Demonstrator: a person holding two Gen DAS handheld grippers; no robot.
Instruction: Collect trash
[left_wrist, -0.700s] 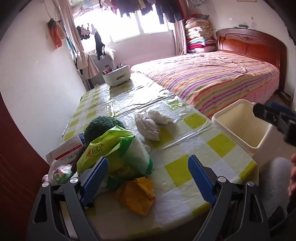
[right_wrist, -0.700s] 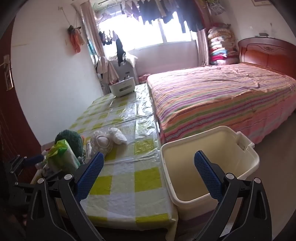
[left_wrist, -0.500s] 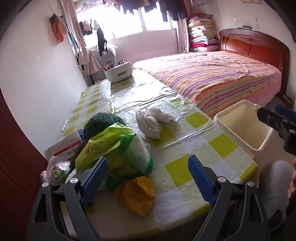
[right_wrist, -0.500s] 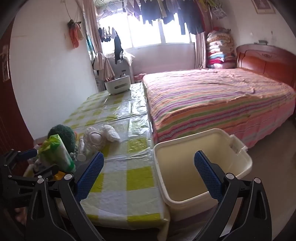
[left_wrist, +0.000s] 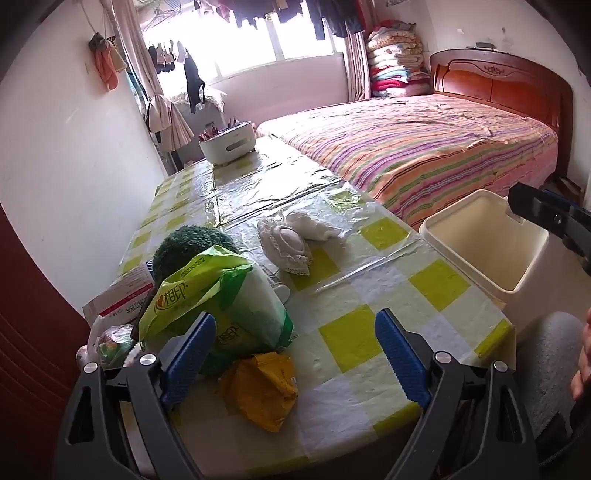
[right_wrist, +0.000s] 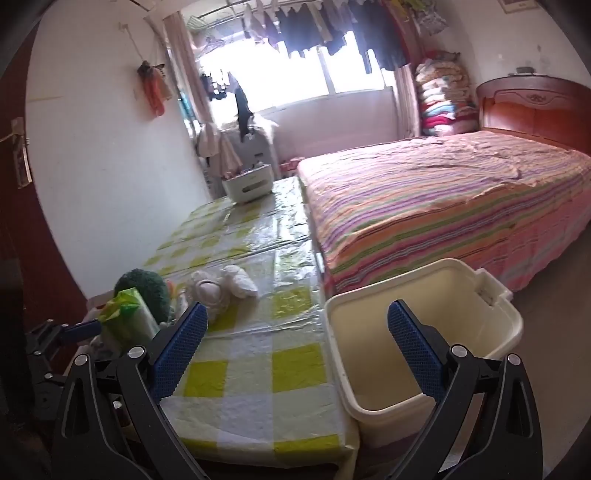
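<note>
Both grippers apart, empty, above the table's near end.

Left gripper (left_wrist: 291, 347) hovers over yellow wrapper (left_wrist: 264, 391) and green bag (left_wrist: 221, 295) on the table (left_wrist: 369, 295); right gripper (right_wrist: 295, 332) spans table edge and cream bin (right_wrist: 424, 332); white wads (left_wrist: 295, 240) beyond.

Crumpled wrapper (left_wrist: 264, 391) on table (left_wrist: 369, 339) before bag (left_wrist: 221, 295); bin (left_wrist: 487, 251) right of table.

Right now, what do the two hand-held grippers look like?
Both look alike. The left hand-held gripper has two black plastic fingers with triangular cut-outs and silver pivot screws, each tipped with a blue ridged pad. The right hand-held gripper has the same black frame, silver screws and blue textured pads. No cables show.
</note>
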